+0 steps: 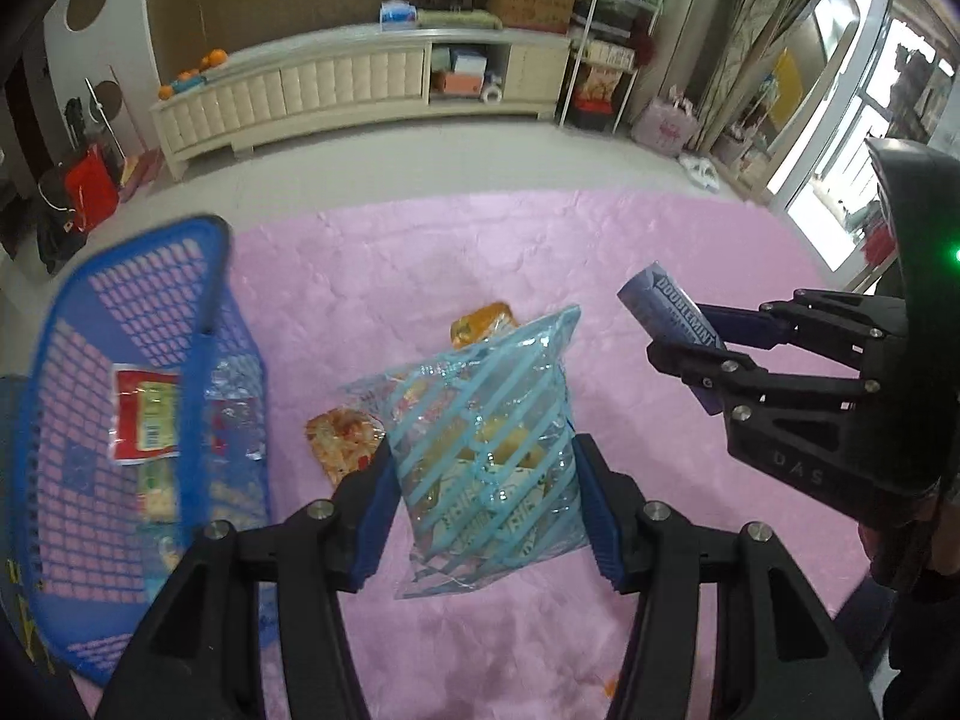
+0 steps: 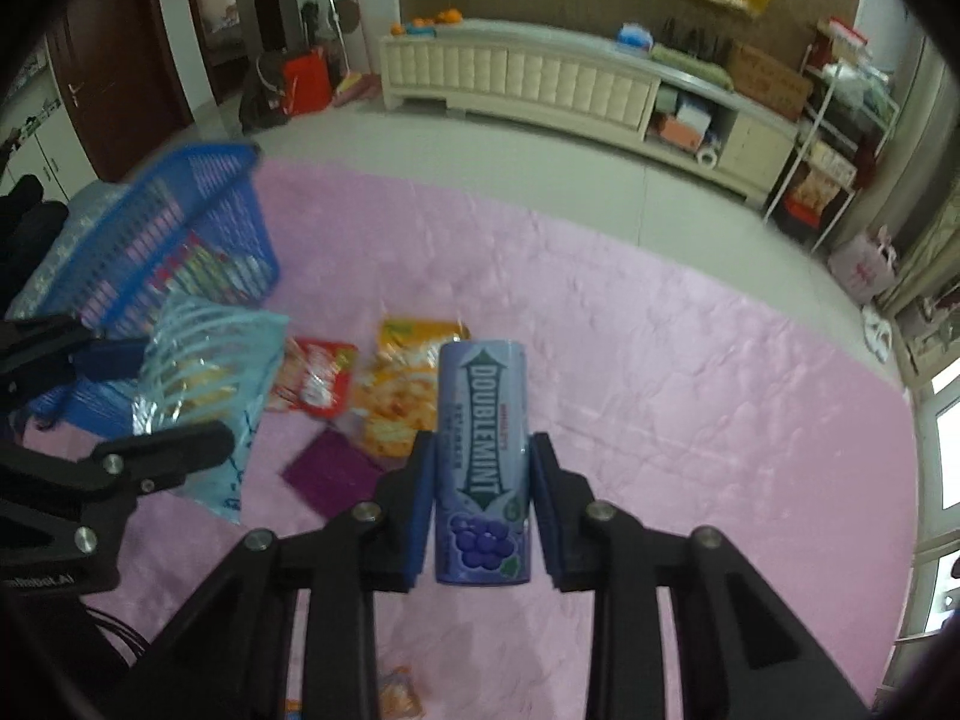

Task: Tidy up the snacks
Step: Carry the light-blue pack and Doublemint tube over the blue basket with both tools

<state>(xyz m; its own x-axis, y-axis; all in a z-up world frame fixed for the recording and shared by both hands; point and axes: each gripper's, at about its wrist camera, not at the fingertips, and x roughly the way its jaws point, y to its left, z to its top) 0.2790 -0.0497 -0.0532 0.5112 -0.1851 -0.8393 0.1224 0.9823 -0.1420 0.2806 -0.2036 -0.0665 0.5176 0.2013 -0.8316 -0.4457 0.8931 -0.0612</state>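
My left gripper [image 1: 480,450] is shut on a clear bag with light blue stripes [image 1: 486,438] and holds it above the pink blanket [image 1: 420,276]; the bag also shows in the right wrist view [image 2: 204,360]. My right gripper [image 2: 480,450] is shut on a purple Doublemint gum bottle [image 2: 483,456], also seen in the left wrist view [image 1: 672,312]. A blue plastic basket [image 1: 138,396] lies at the left with several snack packets inside, one red and green [image 1: 147,414].
Loose snacks lie on the blanket: an orange packet [image 2: 402,396], a red packet [image 2: 318,384], a purple square packet [image 2: 330,474]. A long cream cabinet [image 1: 360,84] stands along the far wall. Bags stand by the left wall.
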